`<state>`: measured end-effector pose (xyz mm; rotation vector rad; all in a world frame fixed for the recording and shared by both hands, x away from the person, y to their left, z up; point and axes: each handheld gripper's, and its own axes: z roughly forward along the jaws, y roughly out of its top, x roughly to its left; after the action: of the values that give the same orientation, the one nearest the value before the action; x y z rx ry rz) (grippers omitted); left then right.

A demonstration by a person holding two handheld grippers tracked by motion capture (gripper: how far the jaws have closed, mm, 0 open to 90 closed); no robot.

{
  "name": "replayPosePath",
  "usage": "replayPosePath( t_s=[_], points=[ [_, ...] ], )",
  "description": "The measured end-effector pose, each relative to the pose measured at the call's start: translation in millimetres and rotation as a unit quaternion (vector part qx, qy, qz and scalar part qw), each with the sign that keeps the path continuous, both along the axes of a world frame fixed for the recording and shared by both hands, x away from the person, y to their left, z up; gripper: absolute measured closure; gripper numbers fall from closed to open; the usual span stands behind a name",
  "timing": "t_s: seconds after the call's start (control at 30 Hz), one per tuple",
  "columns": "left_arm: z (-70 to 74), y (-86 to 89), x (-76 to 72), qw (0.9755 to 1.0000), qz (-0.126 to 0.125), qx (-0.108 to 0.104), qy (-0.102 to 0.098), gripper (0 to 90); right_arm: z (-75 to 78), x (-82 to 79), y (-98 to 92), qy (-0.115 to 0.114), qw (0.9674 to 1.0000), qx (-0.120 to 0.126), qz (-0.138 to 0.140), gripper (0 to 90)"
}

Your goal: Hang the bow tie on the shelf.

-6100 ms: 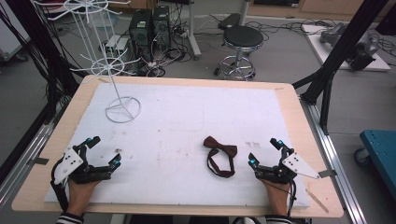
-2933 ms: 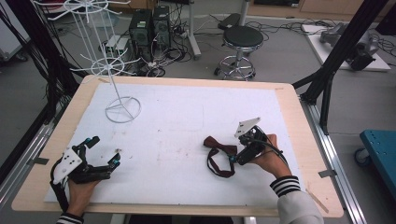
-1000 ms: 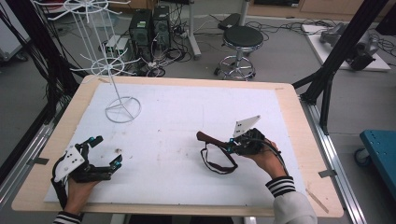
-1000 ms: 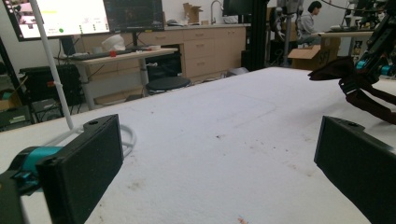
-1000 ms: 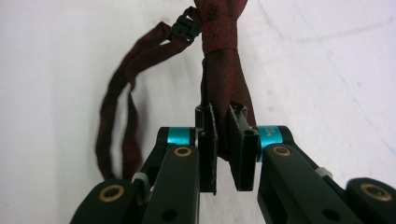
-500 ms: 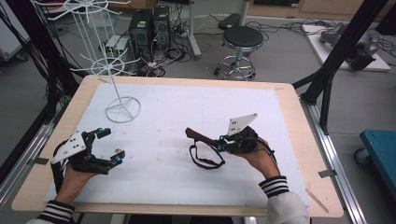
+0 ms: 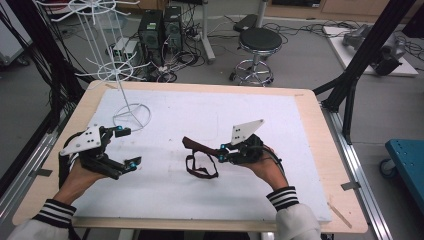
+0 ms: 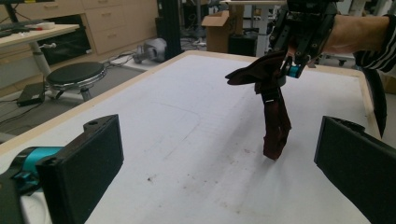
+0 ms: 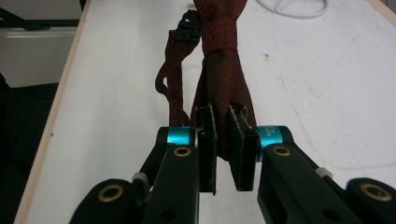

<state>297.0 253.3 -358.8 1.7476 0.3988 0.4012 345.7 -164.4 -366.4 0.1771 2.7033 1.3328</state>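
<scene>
White table mat (image 7: pixel 280 125) among stool (image 7: pixel 258 40), cables (image 7: pixel 300 30)

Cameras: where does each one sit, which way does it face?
High view: above the person's side, looking forward and down; table, both forearms, left gripper, right gripper.
Left gripper view: between its open jaws, facing the hanging dark red bow tie.
Right gripper view: along jaws clamped on the tie.
Shared: all three show the tie.
</scene>
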Motion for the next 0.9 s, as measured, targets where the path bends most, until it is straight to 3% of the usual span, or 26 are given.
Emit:
replayPosePath(
  t_s=[0.17,0.3,0.53,0.9],
  points=[
    [8.5,-12.0,4.1,0.9995,-0.026,0.019,0.004,1.8,5.5,0.1,10.0,-0.005,0.9999,0.011,0.012,83.5],
    [14.7,-21.5,7.6,0.9990,-0.039,0.018,0.008,1.8,9.6,0.5,15.9,-0.010,0.9995,0.021,0.019,83.5],
    [23.1,-41.3,13.0,0.9968,-0.071,0.037,0.010,1.8,13.3,-0.9,26.9,-0.007,0.9989,0.029,0.036,83.4],
    [28.9,-60.0,21.3,0.9941,-0.094,0.052,0.017,3.0,15.9,-2.9,35.5,-0.011,0.9979,0.032,0.056,83.3]
  ],
)
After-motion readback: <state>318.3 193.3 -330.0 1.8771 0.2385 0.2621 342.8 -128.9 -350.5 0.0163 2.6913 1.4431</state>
